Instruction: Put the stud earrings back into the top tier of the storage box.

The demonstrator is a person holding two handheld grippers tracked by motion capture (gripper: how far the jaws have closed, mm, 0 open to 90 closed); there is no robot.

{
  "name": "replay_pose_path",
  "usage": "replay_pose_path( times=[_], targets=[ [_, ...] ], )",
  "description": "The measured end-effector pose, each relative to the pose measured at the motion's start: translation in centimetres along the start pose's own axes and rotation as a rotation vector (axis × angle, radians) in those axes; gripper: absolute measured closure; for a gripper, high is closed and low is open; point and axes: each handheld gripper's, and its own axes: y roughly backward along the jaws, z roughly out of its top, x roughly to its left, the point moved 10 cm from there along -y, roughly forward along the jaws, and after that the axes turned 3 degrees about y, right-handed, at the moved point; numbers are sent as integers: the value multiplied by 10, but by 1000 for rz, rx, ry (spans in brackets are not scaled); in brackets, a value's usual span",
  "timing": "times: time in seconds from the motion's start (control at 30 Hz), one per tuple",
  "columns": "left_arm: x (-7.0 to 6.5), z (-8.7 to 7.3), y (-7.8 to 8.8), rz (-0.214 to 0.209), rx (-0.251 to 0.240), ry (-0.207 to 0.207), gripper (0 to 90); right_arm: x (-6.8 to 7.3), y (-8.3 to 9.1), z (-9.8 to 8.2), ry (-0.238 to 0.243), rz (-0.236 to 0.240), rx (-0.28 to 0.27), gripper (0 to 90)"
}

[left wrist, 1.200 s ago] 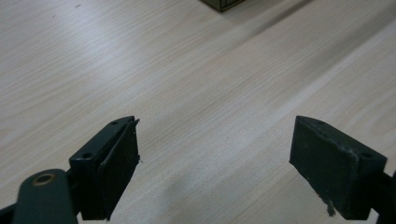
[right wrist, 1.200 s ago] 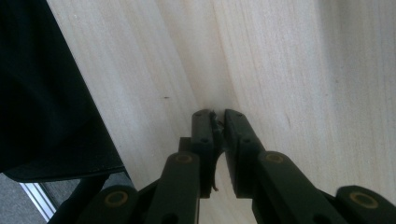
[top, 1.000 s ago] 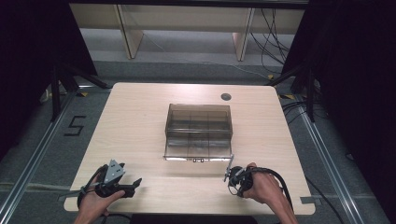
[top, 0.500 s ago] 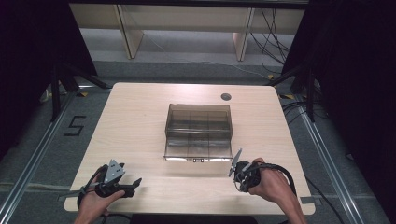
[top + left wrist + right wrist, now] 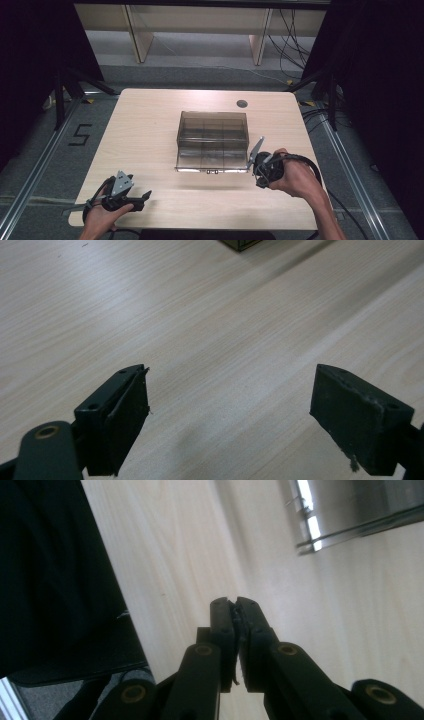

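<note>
We note pale wood table (image 5: 150, 130), box (image 5: 212, 140) centred, bare margins around; left gripper (image 5: 230, 410) jaws apart, right gripper (image 5: 234, 605) jaws together, empty.

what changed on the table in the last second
The right tongs, shut with nothing between them, lifted and shifted toward the near right corner of the smoky plastic box. The left tongs kept their place near the table's front edge, open. The box did not move.

A smoky, see-through plastic organiser box (image 5: 212, 141) with inner compartments sits flat at the centre of the high view, its lid closed, its latched front edge facing the lower frame
</note>
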Motion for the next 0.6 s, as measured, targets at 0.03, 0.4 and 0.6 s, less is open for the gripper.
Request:
replay_pose_path(
  times=[0.03,0.4,0.6],
  targets=[
    [0,0,0,1,-1,0,151,-6,5,8,33,9,-27,871],
    [-1,0,0,-1,-1,14,151,-40,12,46,7,-6,-35,871],
    [0,1,0,6,-7,3,151,-52,4,60,-11,14,-36,871]
  ],
)
